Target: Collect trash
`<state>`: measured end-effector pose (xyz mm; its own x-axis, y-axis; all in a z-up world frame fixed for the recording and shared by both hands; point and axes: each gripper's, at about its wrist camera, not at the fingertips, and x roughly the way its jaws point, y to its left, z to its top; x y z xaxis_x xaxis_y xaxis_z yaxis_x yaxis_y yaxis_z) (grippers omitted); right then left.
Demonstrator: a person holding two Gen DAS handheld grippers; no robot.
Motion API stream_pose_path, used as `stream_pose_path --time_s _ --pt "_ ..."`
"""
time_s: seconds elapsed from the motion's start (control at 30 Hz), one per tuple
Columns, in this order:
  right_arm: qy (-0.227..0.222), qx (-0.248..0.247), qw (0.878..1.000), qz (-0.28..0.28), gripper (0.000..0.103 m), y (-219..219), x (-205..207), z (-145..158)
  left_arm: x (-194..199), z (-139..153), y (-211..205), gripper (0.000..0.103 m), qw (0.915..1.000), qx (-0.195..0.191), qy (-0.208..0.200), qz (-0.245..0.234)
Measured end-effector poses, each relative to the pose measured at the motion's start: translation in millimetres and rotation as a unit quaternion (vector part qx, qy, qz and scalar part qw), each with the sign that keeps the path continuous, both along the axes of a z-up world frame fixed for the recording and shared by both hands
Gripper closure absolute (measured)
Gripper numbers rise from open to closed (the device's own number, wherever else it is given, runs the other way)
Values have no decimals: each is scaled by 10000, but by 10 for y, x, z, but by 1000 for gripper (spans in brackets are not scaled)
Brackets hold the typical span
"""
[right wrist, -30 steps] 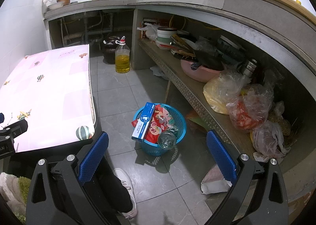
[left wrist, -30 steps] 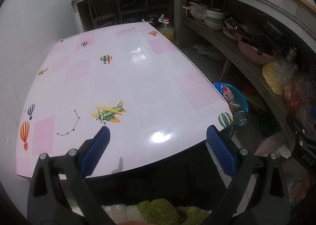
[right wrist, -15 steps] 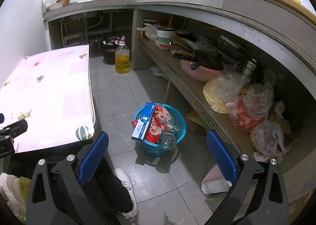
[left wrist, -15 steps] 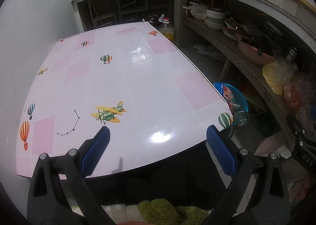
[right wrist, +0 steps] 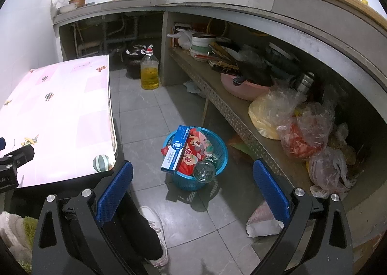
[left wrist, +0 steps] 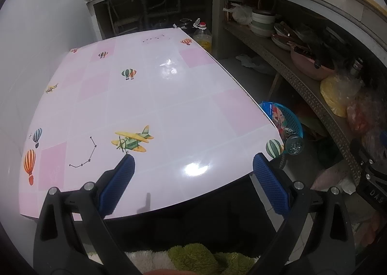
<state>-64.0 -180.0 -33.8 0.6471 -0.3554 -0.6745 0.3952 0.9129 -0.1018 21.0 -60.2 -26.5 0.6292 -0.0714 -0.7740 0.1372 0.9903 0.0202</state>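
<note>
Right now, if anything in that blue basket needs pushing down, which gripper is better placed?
Probably the right. The right gripper is open, facing the blue basket on the floor. The left gripper, also open, faces the pink table, which hides part of the basket.

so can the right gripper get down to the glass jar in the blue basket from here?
Probably yes. The right gripper is open and empty, the glass jar lies on top of the trash at the blue basket rim, and only bare floor lies between.
</note>
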Motion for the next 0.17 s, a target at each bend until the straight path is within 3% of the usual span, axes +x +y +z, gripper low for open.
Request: stream_pose_path --time_s 0.17 --pt "-26 11 10000 7 7 -34 9 -4 8 13 -1 9 10000 -4 -5 2"
